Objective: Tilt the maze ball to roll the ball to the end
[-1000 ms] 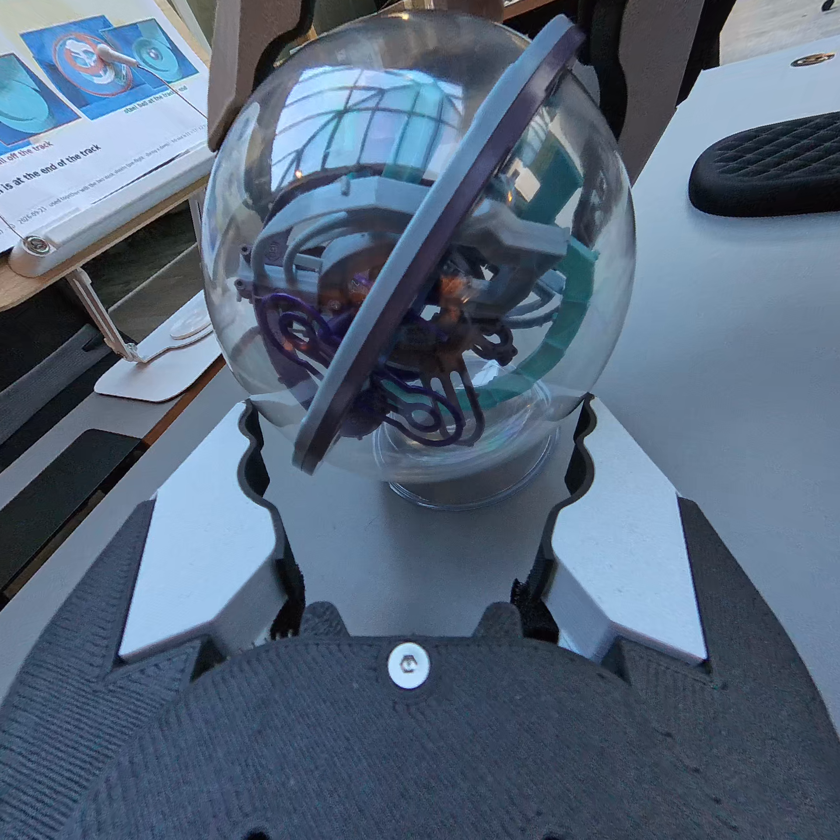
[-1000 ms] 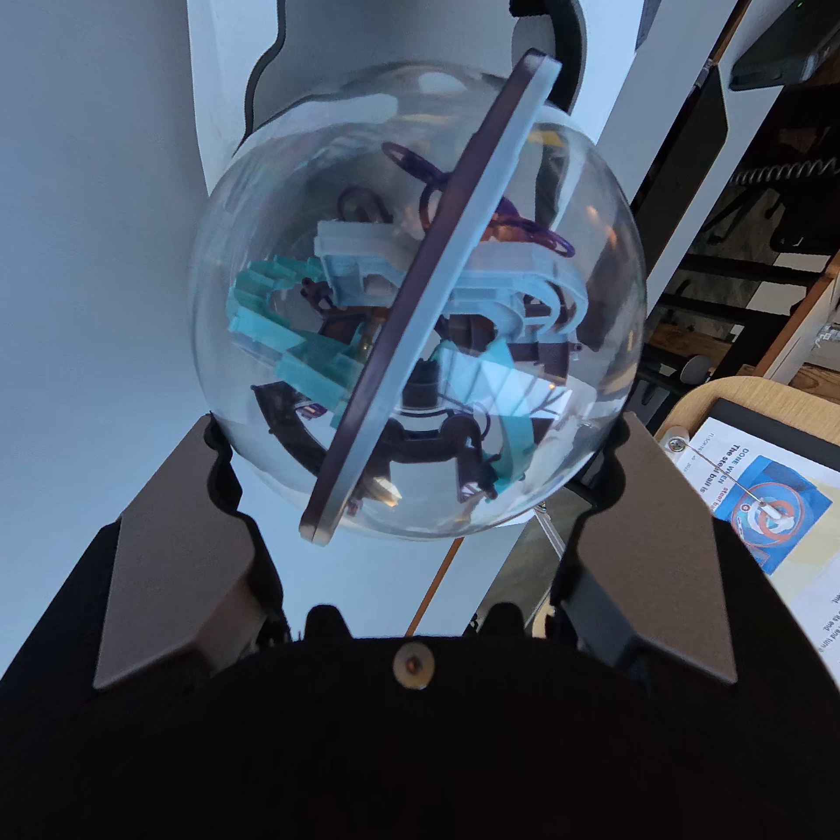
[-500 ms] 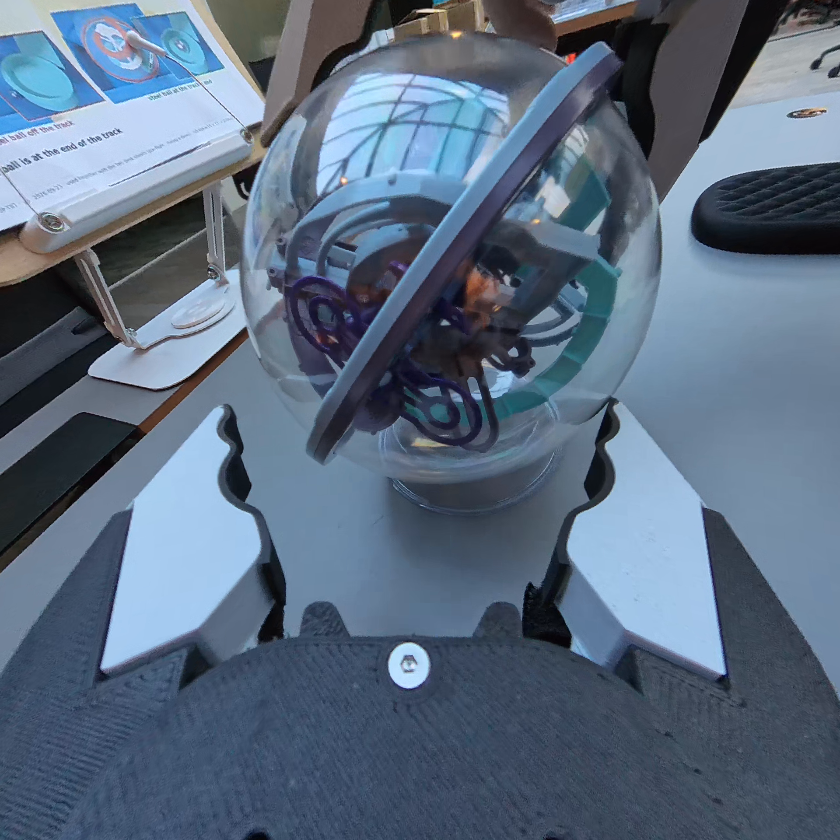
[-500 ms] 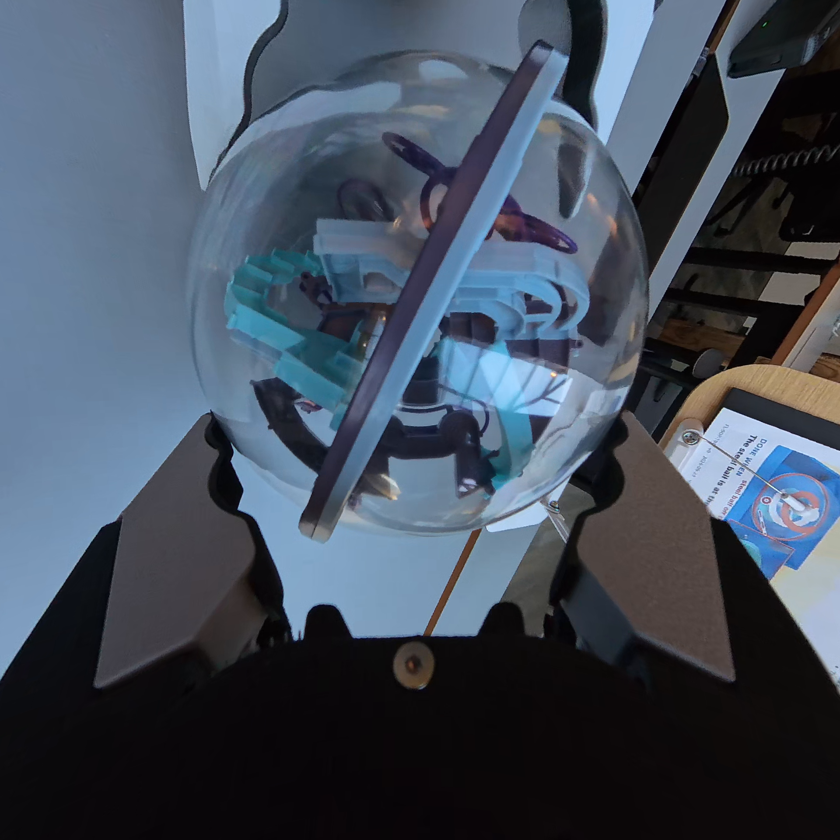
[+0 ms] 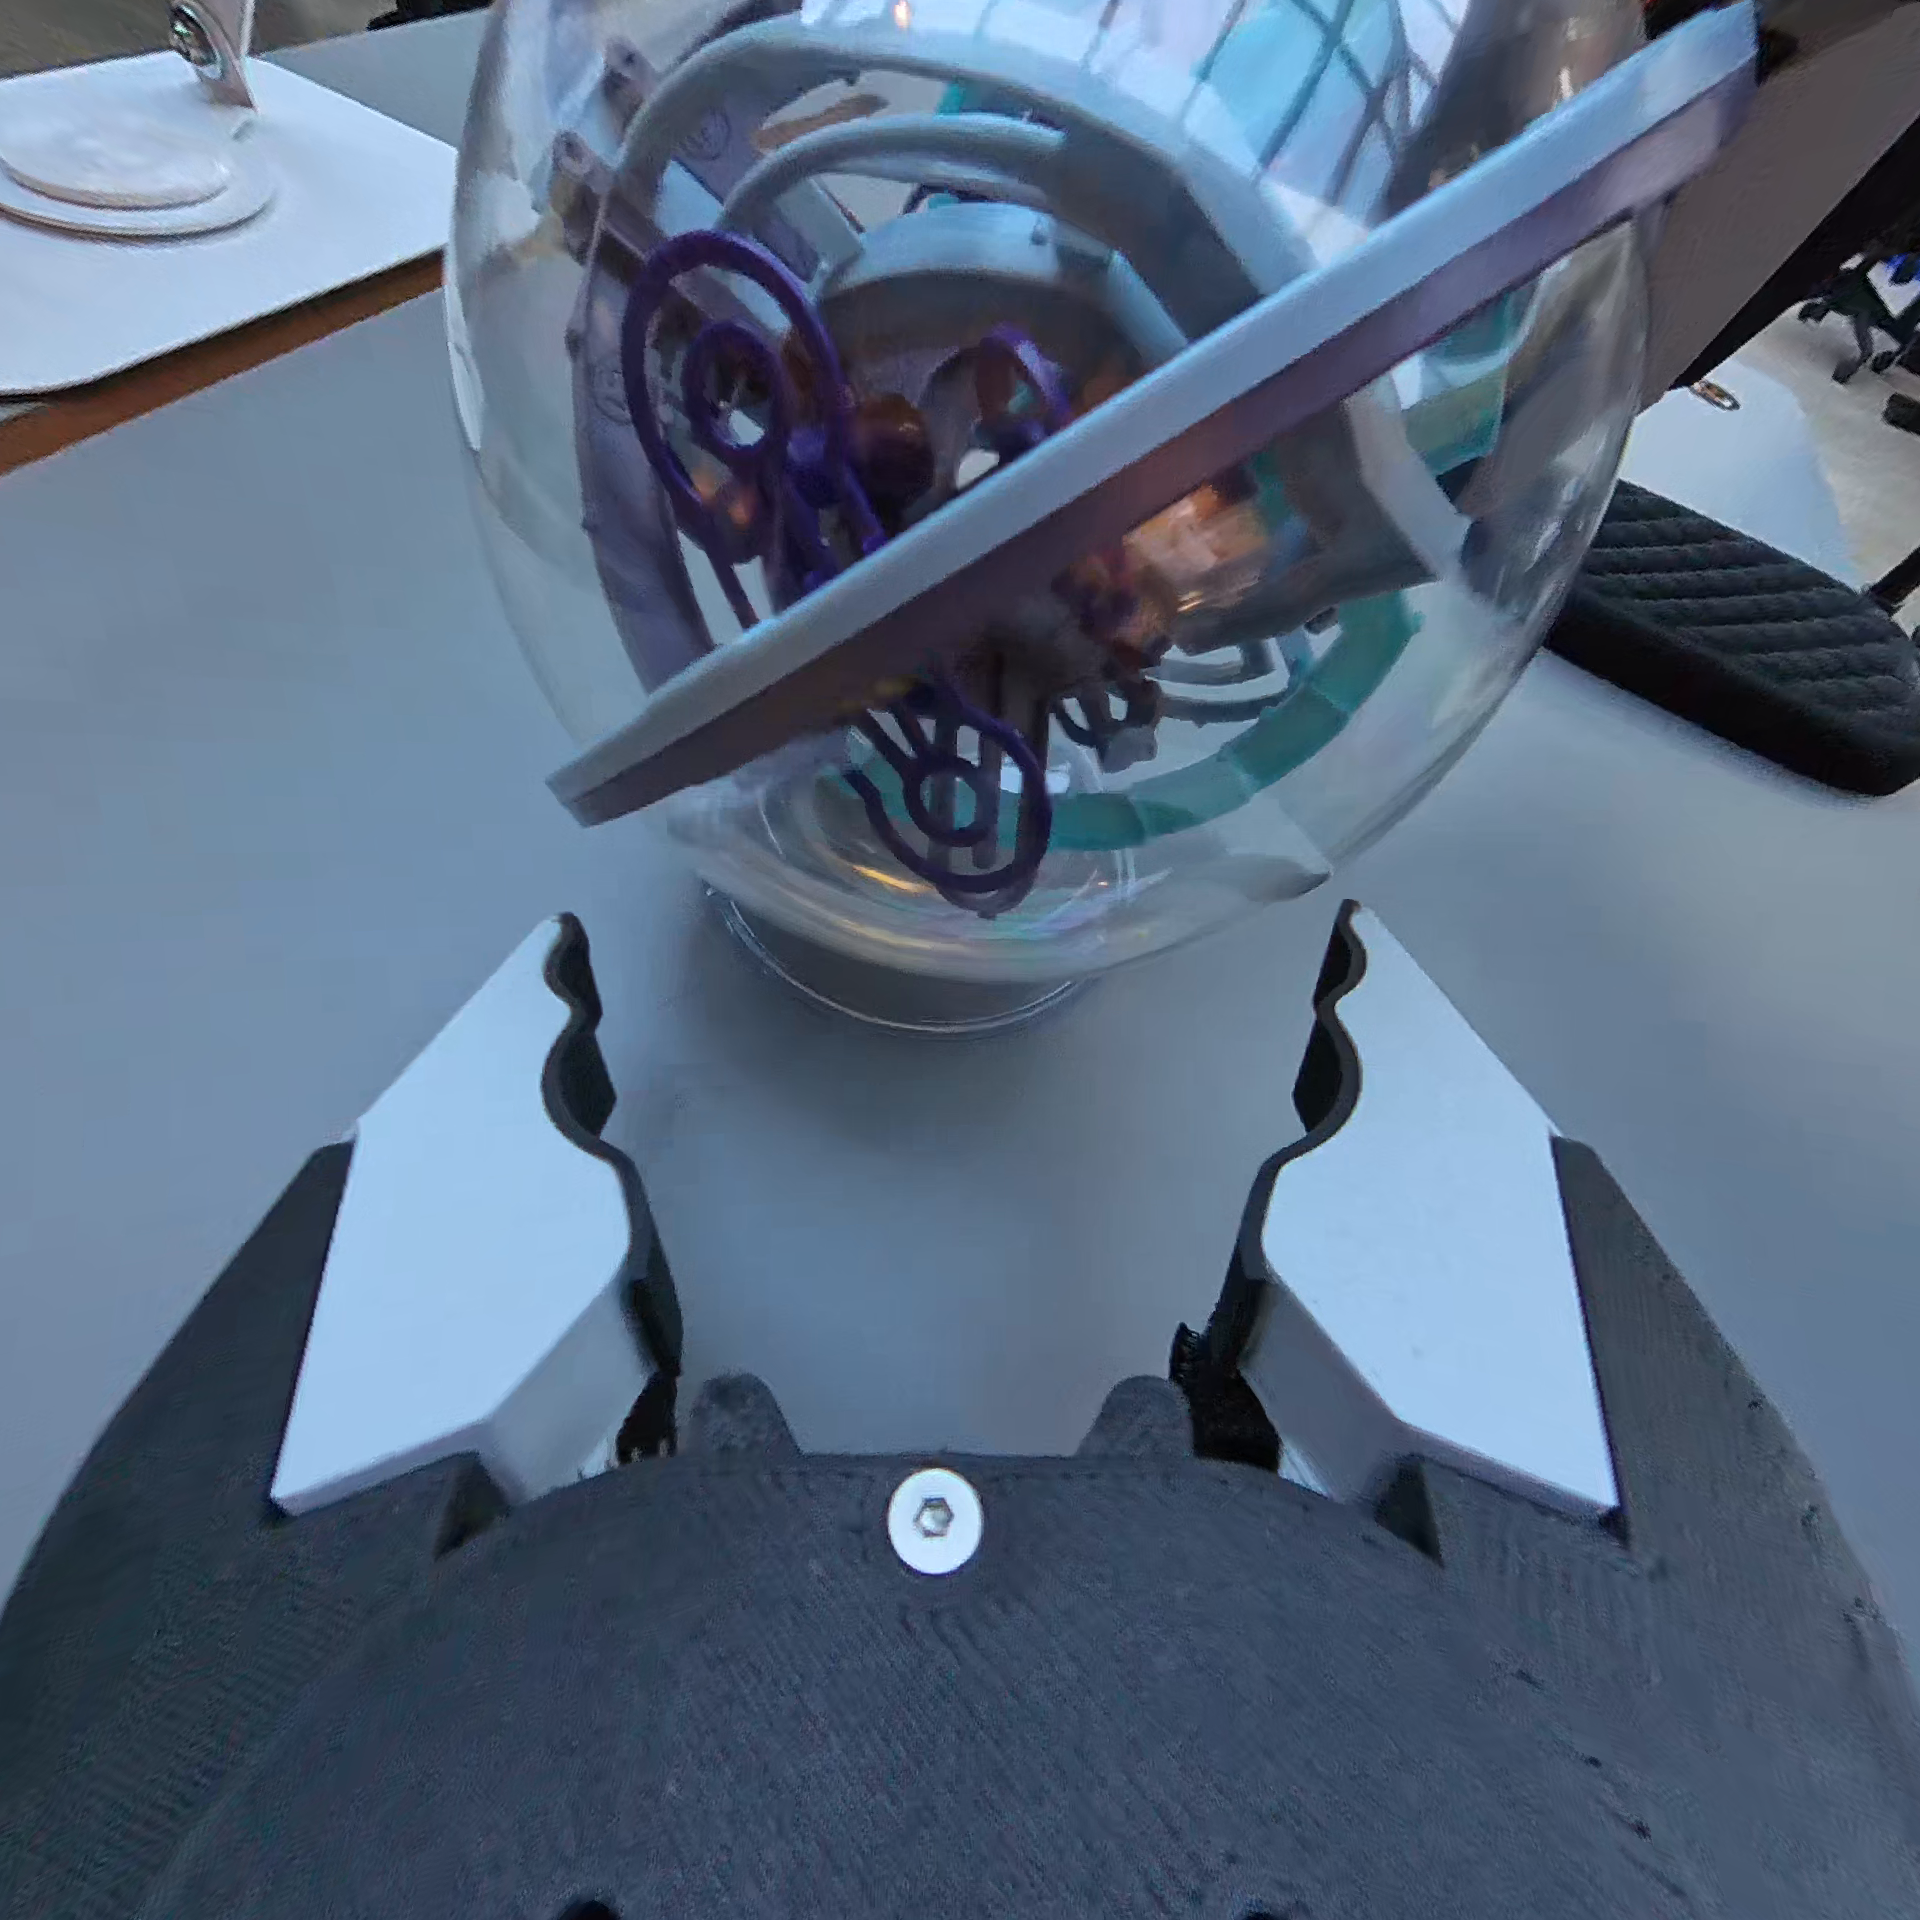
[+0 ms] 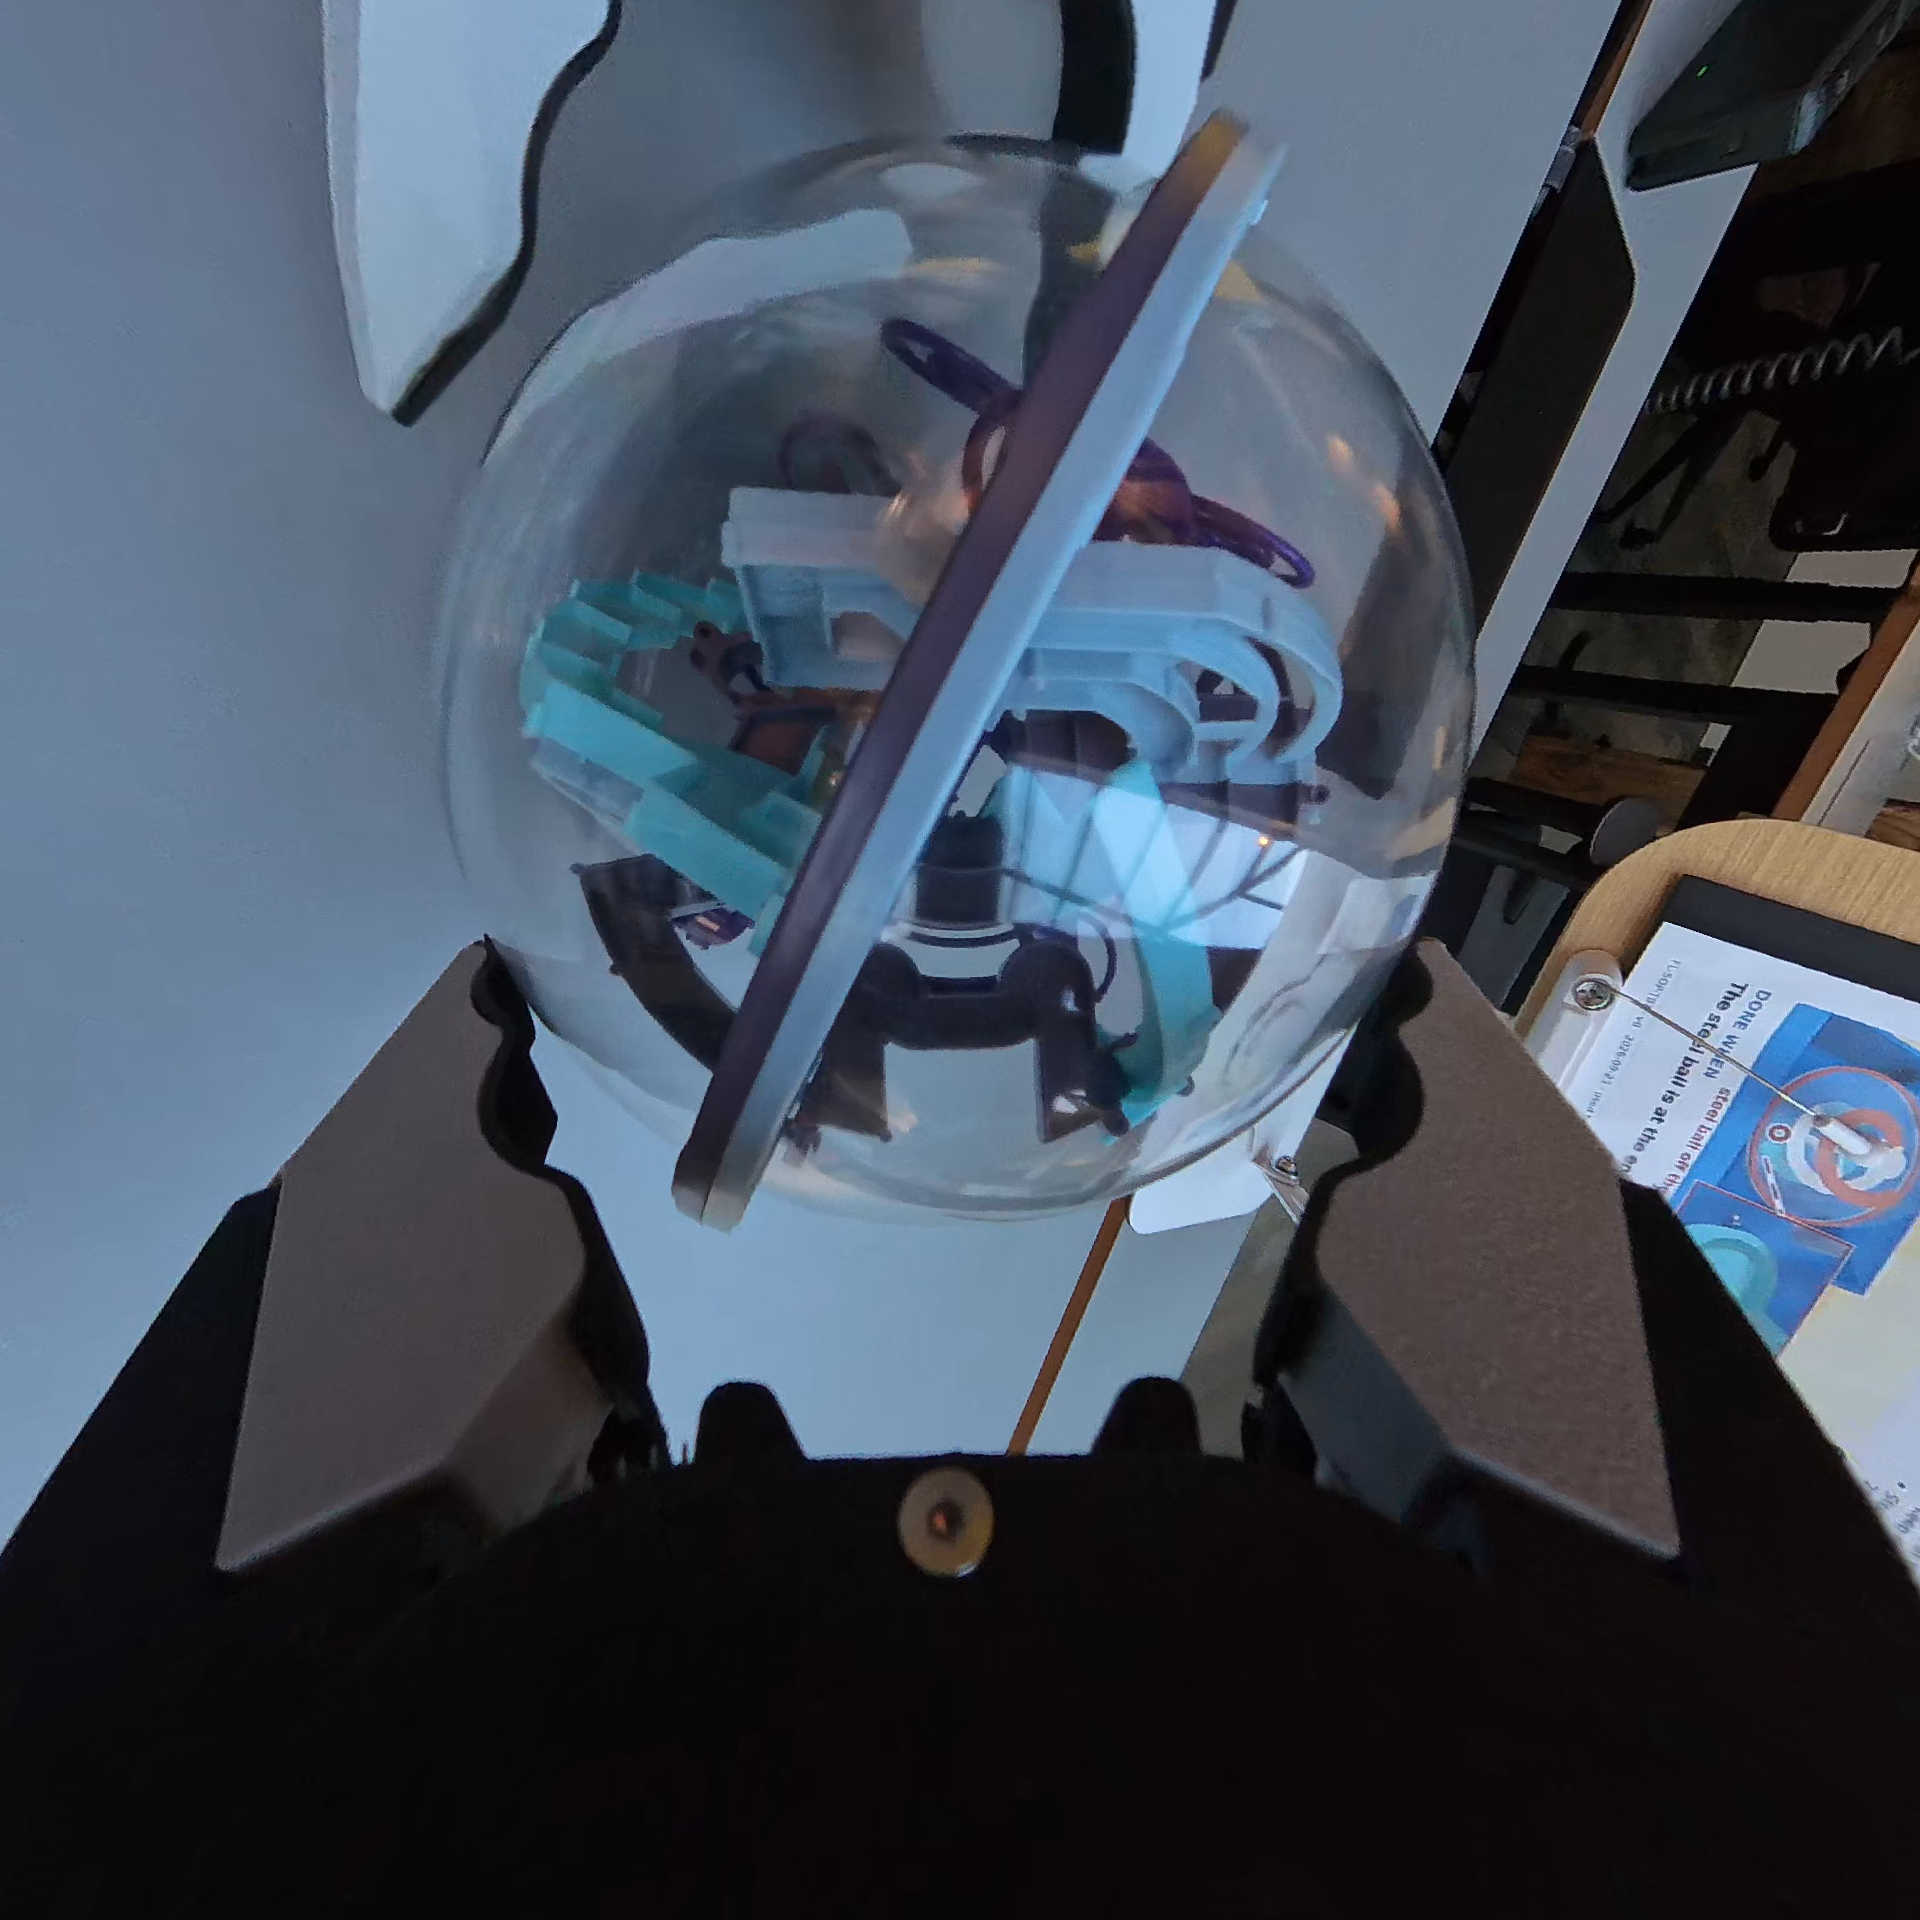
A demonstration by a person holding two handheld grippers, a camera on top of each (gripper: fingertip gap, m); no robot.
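The maze ball (image 5: 1039,468) is a clear sphere with a grey ring around it and purple, teal and grey tracks inside. My right gripper (image 6: 951,977) is shut on the maze ball (image 6: 956,675), with its brown fingers (image 6: 416,1195) pressed on both sides. One of those brown fingers (image 5: 1787,135) shows at the top right of the left wrist view. My left gripper (image 5: 954,925) is open and empty, its white fingers (image 5: 468,1195) just below the sphere and apart from it. I cannot pick out the small steel ball inside.
A clear ring stand (image 5: 894,997) sits on the grey table (image 5: 260,727) under the sphere. A black textured pad (image 5: 1725,655) lies to the right. A white stand base (image 5: 156,208) is at the far left, beyond the table edge. An instruction sheet on a board (image 6: 1766,1143) is at the right.
My left gripper has come off the sphere's sides and now sits lower, below it. The sphere, held by the right gripper, has tilted, and its ring lies flatter in the left wrist view.
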